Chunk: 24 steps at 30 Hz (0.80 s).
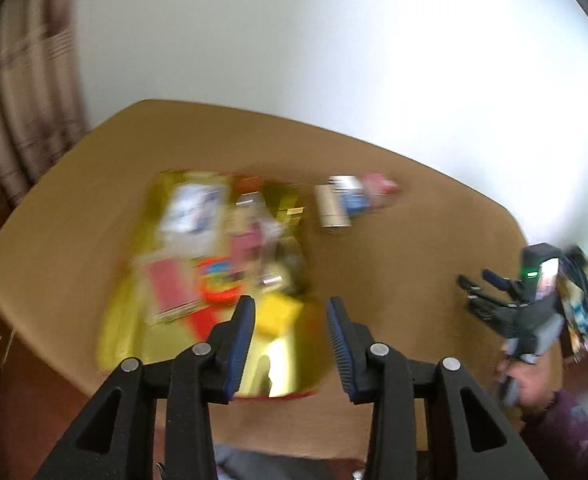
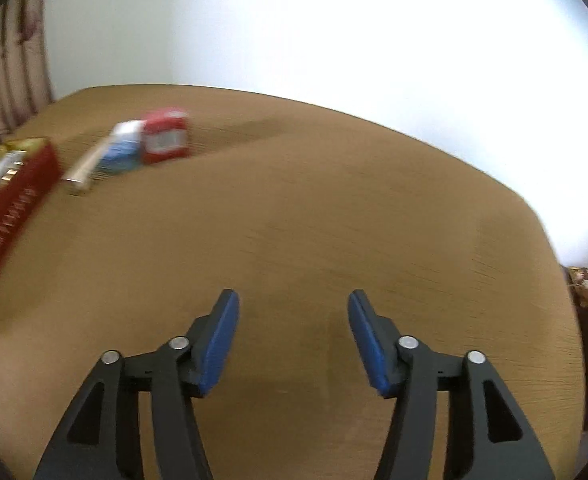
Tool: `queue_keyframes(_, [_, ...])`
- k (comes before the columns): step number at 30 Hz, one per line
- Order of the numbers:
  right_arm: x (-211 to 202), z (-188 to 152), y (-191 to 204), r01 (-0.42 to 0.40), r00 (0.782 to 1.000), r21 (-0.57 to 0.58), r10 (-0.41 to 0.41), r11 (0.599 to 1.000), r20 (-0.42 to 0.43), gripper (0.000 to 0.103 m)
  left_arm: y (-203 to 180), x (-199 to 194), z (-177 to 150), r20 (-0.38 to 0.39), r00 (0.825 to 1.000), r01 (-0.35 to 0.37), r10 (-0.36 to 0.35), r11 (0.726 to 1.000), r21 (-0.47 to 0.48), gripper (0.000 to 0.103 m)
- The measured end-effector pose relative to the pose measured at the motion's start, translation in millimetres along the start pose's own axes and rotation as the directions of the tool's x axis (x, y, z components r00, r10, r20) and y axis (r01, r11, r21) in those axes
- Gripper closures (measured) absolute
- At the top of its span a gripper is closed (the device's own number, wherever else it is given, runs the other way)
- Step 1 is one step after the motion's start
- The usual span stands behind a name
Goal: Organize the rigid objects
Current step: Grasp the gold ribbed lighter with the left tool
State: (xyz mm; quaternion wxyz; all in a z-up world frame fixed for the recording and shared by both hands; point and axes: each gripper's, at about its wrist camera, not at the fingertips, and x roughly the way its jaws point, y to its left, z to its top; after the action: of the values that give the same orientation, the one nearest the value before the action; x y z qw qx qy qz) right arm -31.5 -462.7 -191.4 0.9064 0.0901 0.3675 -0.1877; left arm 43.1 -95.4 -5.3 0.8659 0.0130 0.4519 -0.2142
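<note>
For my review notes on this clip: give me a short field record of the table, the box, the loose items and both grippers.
surface: brown table
container: red box with gold lining, full of mixed items, too blurred to name
loose items: red pack, blue-and-white pack and pale tube, in a row beside the box
left gripper: open, empty, above the box
right gripper: open, empty, over bare table
image quality: motion blur

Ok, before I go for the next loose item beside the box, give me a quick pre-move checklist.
1. Left gripper empty, jaws apart: ok.
2. Right gripper empty, jaws apart: ok.
3. Loose items still out: silver tube, blue box, red box: ok.
4. Bare table between right gripper and them: ok.
5. Room in the gold-lined box at its near end: ok.
6. Labels readable: cannot tell, blurred.
</note>
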Motion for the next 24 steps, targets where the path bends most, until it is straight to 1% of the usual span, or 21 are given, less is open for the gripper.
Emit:
queue_keyframes(2, [4,-2,-14,-0.030,0.999,0.058,0.031,0.998,-0.016,0.044,-23,18,15,-0.058,0.997,0.059,-0.058,0.998,0.026,0.061])
queue_keyframes(4, [2,-2,-23,-0.052,0.999,0.094,0.052,0.994,0.002,0.042,-37,38,28,-0.109,0.989,0.105,-0.103,0.994,0.011,0.061])
queue_keyframes(5, [2,-3,-25,-0.060,0.998,0.099,0.060,0.993,0.004,0.040,-45,50,34,-0.133,0.984,0.124,-0.122,0.992,0.006,0.061])
queue_keyframes(6, [2,-3,-27,-0.065,0.998,0.101,0.065,0.993,0.004,0.036,-52,60,41,-0.150,0.981,0.127,-0.124,0.992,0.014,0.061])
queue_keyframes(7, [2,-3,-28,-0.070,0.998,0.102,0.069,0.992,0.006,0.033,-59,71,48,-0.163,0.980,0.124,-0.117,0.992,0.030,0.061])
queue_keyframes(10, [1,-4,-34,-0.095,0.995,0.108,0.094,0.990,0.019,0.029,-76,105,70,-0.195,0.979,0.081,-0.064,0.993,0.081,0.061])
queue_keyframes(11, [1,-4,-37,-0.105,0.994,0.117,0.103,0.988,0.019,0.029,-79,119,76,-0.223,0.973,0.073,-0.052,0.994,0.086,0.061])
queue_keyframes(14, [-3,-6,-35,-0.137,0.991,0.158,0.136,0.978,0.018,0.029,-75,156,87,-0.299,0.953,0.069,-0.046,0.995,0.068,0.061])
queue_keyframes(15, [-3,-7,-37,-0.149,0.989,0.175,0.148,0.973,0.019,0.029,-72,168,90,-0.318,0.948,0.054,-0.030,0.996,0.066,0.061])
queue_keyframes(18, [-5,-9,-41,-0.174,0.985,0.200,0.174,0.964,0.020,0.029,-65,188,94,-0.344,0.939,0.027,0.001,0.997,0.074,0.061])
queue_keyframes(19, [-6,-10,-42,-0.179,0.984,0.200,0.178,0.963,0.021,0.029,-61,194,95,-0.347,0.938,0.021,0.004,0.997,0.069,0.061])
queue_keyframes(21, [-6,-9,-39,-0.188,0.982,0.196,0.188,0.962,0.022,0.029,-57,200,97,-0.351,0.936,0.033,-0.007,0.997,0.070,0.061])
queue_keyframes(24, [-5,-9,-39,-0.201,0.979,0.195,0.202,0.960,0.017,0.029,-53,211,100,-0.353,0.935,0.004,0.026,0.997,0.083,0.061])
